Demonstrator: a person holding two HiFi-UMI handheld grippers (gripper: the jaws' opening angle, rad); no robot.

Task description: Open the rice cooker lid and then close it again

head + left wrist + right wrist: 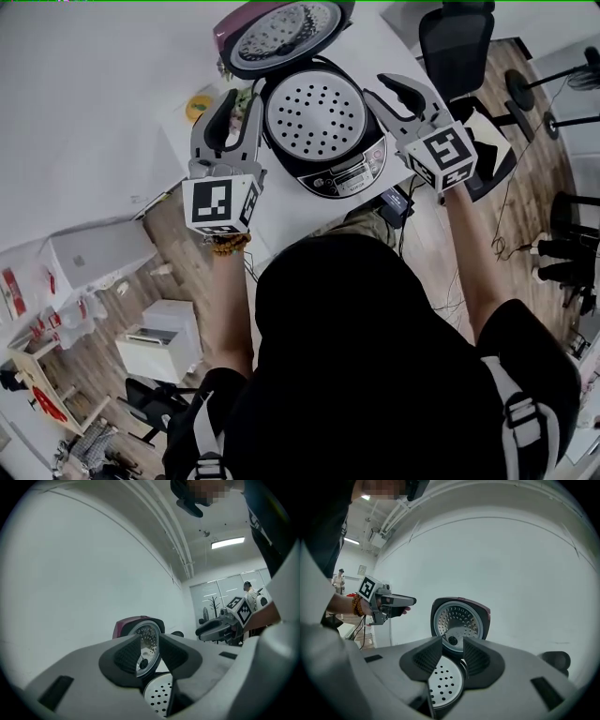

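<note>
Now we hold both grippers up on either side of the rice cooker (370, 155), which stands on the white table (94, 94) with its control panel (342, 178) turned toward us. Its lid (281, 33) is fully open, swung back on the far side and standing upright, so the shiny perforated inner face looks our way, with the maroon shell showing round its edge. Inside the pot a round perforated metal plate (314, 114) lies flat across the opening. Our left gripper (242, 101) sits just beside the cooker's left rim. Its jaws stand apart and nothing is between the ribbed pads; through the gap in the left gripper view we see only the raised lid beyond and the holed plate below. Our right gripper (386, 92) sits near the cooker's right rim, tilted a little downward. Its jaws are likewise spread and empty, and the lid and plate show through the gap in the right gripper view. Each gripper shows in the other's view across the cooker, marker cubes nearest our wrists. A small yellow object (199, 105) lies on the table to the left of the cooker, and a black office chair (455, 42) stands beyond the table at the right.
</note>
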